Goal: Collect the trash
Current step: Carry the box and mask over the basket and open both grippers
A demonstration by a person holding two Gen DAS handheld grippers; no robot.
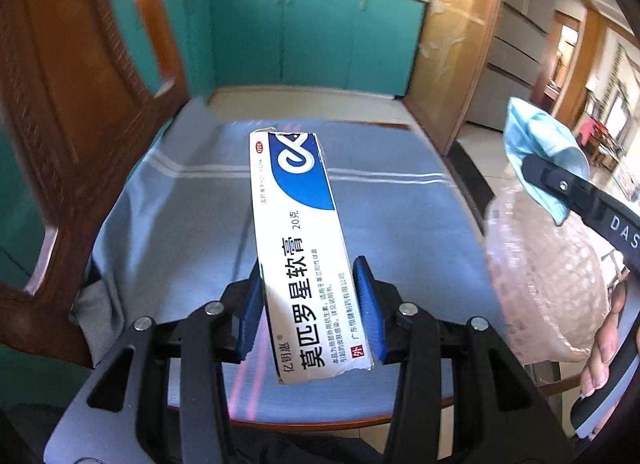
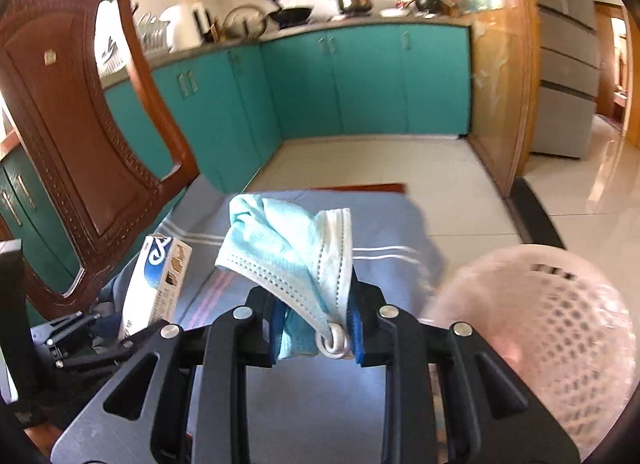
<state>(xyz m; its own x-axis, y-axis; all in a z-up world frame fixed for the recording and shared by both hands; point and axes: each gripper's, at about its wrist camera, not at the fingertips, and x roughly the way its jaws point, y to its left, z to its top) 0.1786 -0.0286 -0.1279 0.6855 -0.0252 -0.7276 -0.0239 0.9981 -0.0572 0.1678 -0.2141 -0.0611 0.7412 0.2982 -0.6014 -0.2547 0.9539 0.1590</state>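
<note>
My left gripper (image 1: 310, 304) is shut on a white and blue ointment box (image 1: 298, 232), held above the table with its length pointing away from me. The box also shows at the left of the right wrist view (image 2: 154, 288). My right gripper (image 2: 316, 328) is shut on a crumpled light blue face mask (image 2: 292, 248), its ear loop hanging between the fingers. The mask shows at the right of the left wrist view (image 1: 540, 144). A pink mesh basket (image 2: 560, 324) sits at the right, close beside the right gripper; it also shows blurred in the left wrist view (image 1: 548, 272).
A blue striped cloth (image 1: 192, 216) covers the table. A carved wooden chair (image 2: 80, 124) stands at the left. Teal kitchen cabinets (image 2: 340, 84) and a tiled floor (image 2: 380, 164) lie beyond the table. A wooden door frame (image 1: 452, 64) is at the right.
</note>
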